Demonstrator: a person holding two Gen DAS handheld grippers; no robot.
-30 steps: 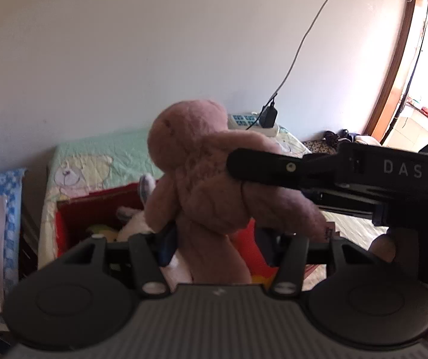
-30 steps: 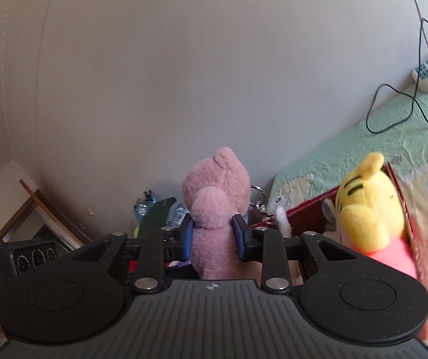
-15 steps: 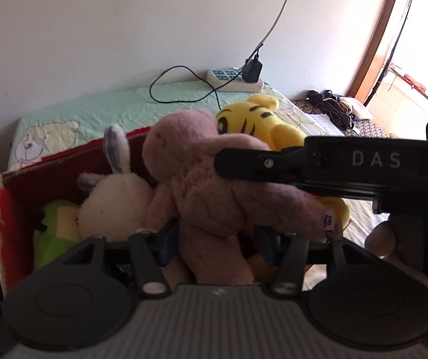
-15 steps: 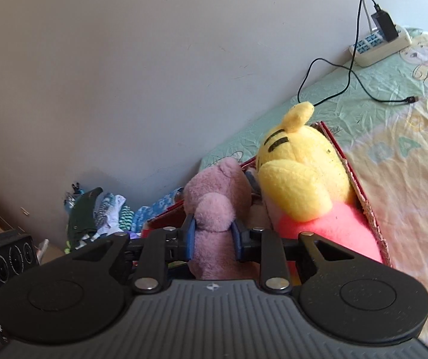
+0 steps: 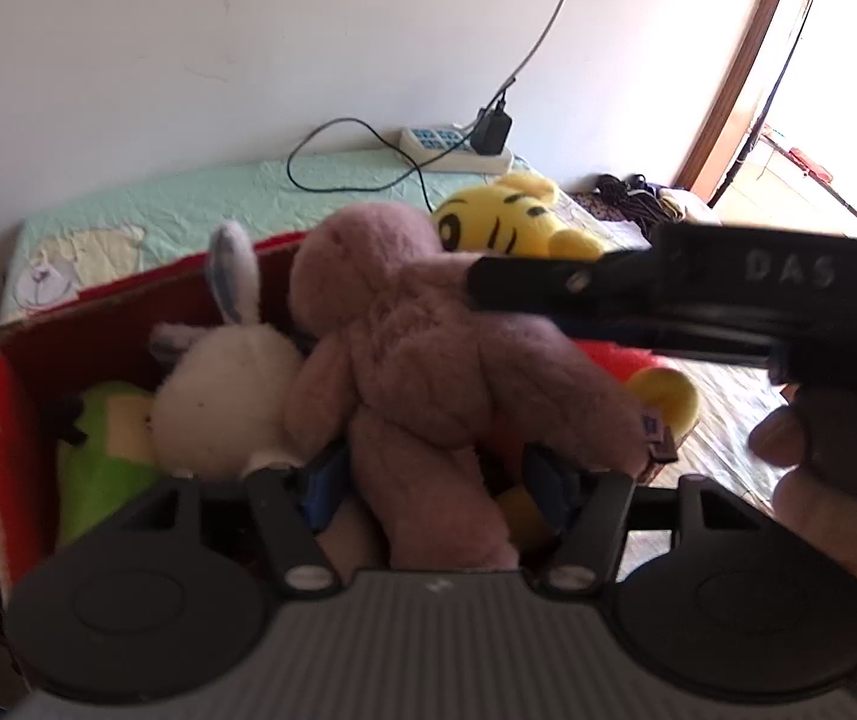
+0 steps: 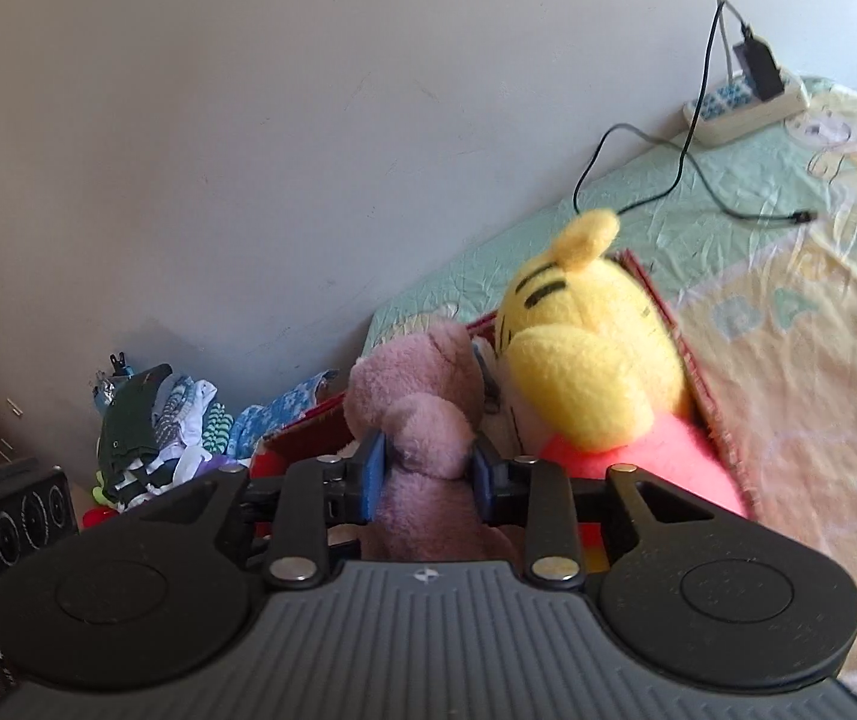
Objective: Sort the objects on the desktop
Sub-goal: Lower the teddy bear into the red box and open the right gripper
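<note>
A pink plush bear (image 5: 428, 354) hangs over the red cardboard box (image 5: 2, 372). My left gripper (image 5: 437, 480) stands around its leg with wide jaws, blue pads apart from the leg. My right gripper (image 6: 428, 468) is shut on the bear's arm (image 6: 422, 438); it shows in the left wrist view as a black bar (image 5: 638, 288) reaching in from the right. In the box lie a white rabbit plush (image 5: 218, 396), a green plush (image 5: 104, 456) and a yellow tiger plush (image 5: 506, 228), also seen in the right wrist view (image 6: 584, 348).
The box sits on a bed with a pale green sheet (image 5: 188, 198). A white power strip (image 5: 458, 147) with a black cable lies at the wall. A pile of clothes (image 6: 158, 426) and a black speaker (image 6: 14, 516) are left of the bed.
Both grippers have brought the pink bear down from in front of the wall to just over the box. The left gripper's jaws have widened off the bear's leg.
</note>
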